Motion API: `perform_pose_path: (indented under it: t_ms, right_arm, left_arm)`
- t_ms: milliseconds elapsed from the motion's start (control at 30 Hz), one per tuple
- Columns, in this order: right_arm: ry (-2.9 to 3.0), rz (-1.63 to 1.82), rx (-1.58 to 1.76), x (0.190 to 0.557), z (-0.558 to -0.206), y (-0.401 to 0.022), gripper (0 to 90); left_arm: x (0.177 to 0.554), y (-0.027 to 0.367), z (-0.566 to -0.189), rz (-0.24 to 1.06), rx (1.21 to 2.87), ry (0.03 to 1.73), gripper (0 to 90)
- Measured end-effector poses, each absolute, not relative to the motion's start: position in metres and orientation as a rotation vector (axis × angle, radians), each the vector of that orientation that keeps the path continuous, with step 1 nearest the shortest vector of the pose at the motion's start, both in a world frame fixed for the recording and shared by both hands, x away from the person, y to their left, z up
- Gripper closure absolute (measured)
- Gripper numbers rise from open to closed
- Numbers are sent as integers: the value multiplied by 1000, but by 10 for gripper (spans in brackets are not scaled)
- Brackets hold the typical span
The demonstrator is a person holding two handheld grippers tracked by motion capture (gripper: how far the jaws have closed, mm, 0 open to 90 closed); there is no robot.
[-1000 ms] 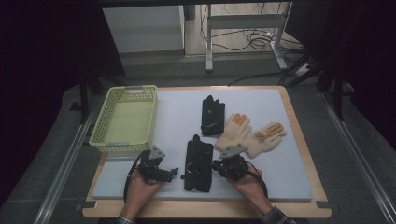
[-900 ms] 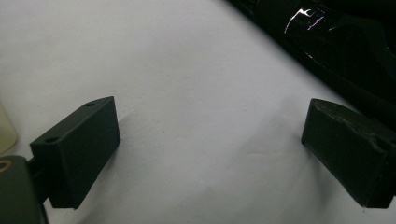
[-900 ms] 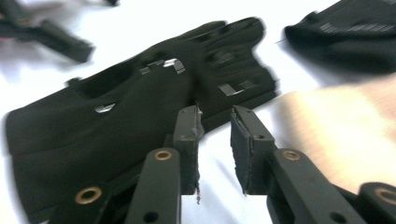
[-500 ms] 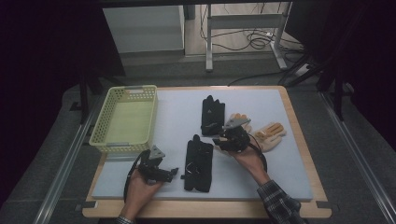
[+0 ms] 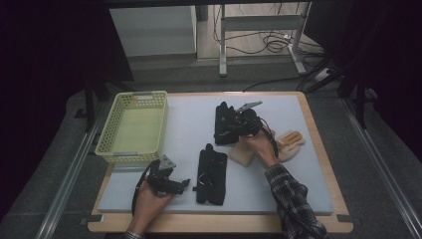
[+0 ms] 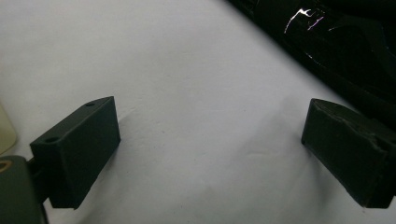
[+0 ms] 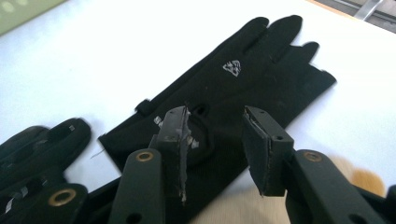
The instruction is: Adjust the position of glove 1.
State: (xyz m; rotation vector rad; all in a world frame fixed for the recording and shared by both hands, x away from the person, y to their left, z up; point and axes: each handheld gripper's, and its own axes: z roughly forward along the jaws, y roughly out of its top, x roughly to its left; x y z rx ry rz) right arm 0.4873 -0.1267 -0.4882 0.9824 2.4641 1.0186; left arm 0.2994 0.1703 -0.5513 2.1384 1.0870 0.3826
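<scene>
right tongs (image 7: pixel 215 121): gap between them, nothing pinched. They've just been narrowing a bit after opening up, and they hang right over the cuff end of the far black glove (image 7: pixel 243 79)
left tongs (image 6: pixel 210 135): wide apart, nothing in them, parked low on the bench (image 5: pixel 189 119) around 7 o'clock, same spot as a second ago
what changed: the right hand (image 5: pixel 259 144) has left the near black gloves (image 5: pixel 211 174) at 6 o'clock and swung up to about 1 o'clock. A second ago it was down beside that pile
far black glove: lies flat at 12 to 1 o'clock on the bench, fingers pointing away from the person, logo side up, hasn't budged
near black gloves: stacked at 6 o'clock, just beside the left tongs, not touched by either tool now
tan gloves (image 5: pixel 291 142): around 3 o'clock, partly under the right forearm, one poking out toward the middle
basket (image 5: pixel 106 130): 9 to 10 o'clock, looks empty
my read: the near pile is dealt with for now and the far black glove is next up. No grip yet, so the tongs need to drop onto the cuff and squeeze
</scene>
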Motion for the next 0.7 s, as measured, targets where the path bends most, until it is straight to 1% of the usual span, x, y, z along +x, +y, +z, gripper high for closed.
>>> perform_pose_path:
  t_ms: [100, 133, 200, 233, 300, 367, 467, 500, 567, 700]
  right_arm:
    - [2477, 1001, 976, 499, -493, -118, 597]
    - [2470, 994, 975, 503, -494, -116, 562]
    - [2441, 981, 986, 511, -499, -113, 431]
    - [2440, 964, 1001, 515, -501, -111, 412]
    - [2450, 900, 1001, 521, -509, -108, 400]
    - [2473, 831, 993, 525, -516, -106, 416]
    - [2463, 874, 1074, 527, -517, -107, 542]
    - [2460, 887, 1080, 526, -518, -107, 604]
    - [2449, 915, 1107, 523, -518, -108, 765]
    - [2440, 923, 1151, 523, -517, -110, 813]
  left_arm:
    - [299, 170, -551, 382, 2140, 1086, 44]
    - [299, 170, -551, 382, 2141, 1086, 44]
    - [299, 170, -551, 382, 2140, 1086, 44]
    - [299, 170, -551, 381, 2142, 1085, 44]
    - [299, 170, -551, 381, 2138, 1086, 44]
    - [299, 170, -551, 381, 2138, 1086, 44]
    - [299, 170, -551, 380, 2140, 1085, 44]
    - [299, 170, -551, 381, 2139, 1086, 44]
    - [299, 170, -551, 381, 2140, 1085, 43]
    - [299, 170, -551, 381, 2140, 1085, 44]
